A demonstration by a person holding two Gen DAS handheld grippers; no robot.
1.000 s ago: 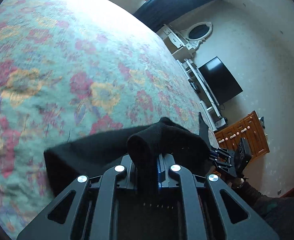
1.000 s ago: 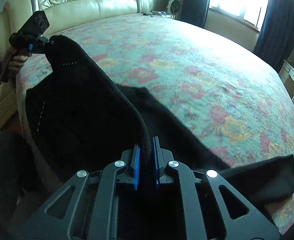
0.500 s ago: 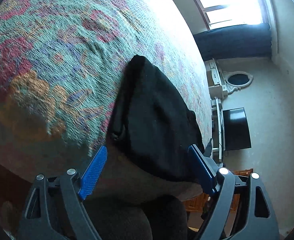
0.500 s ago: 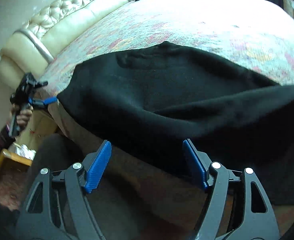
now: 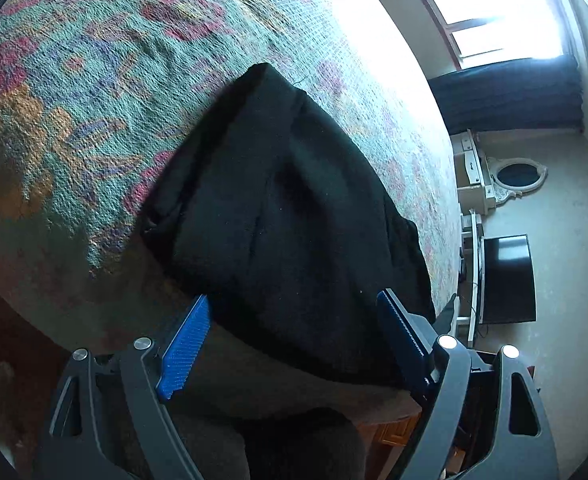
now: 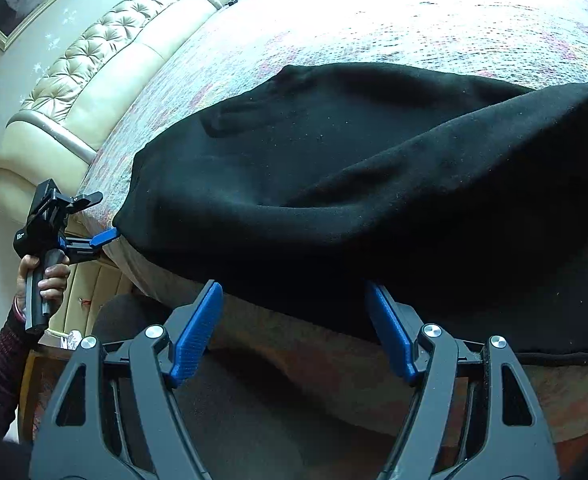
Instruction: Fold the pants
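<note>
Floral bed (image 5: 93, 92) carries black pants (image 5: 285, 208) at near edge — right side cut off in right view. Left gripper (image 5: 289, 340), right gripper (image 6: 294, 328): fingers spread, pinching nothing — only left view shows dresser mirror (image 5: 514, 176).

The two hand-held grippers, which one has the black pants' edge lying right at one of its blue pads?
The left hand-held gripper: in the right wrist view its blue pad meets the corner of the black fabric pants. The right hand-held gripper stands open just below the hem.
</note>
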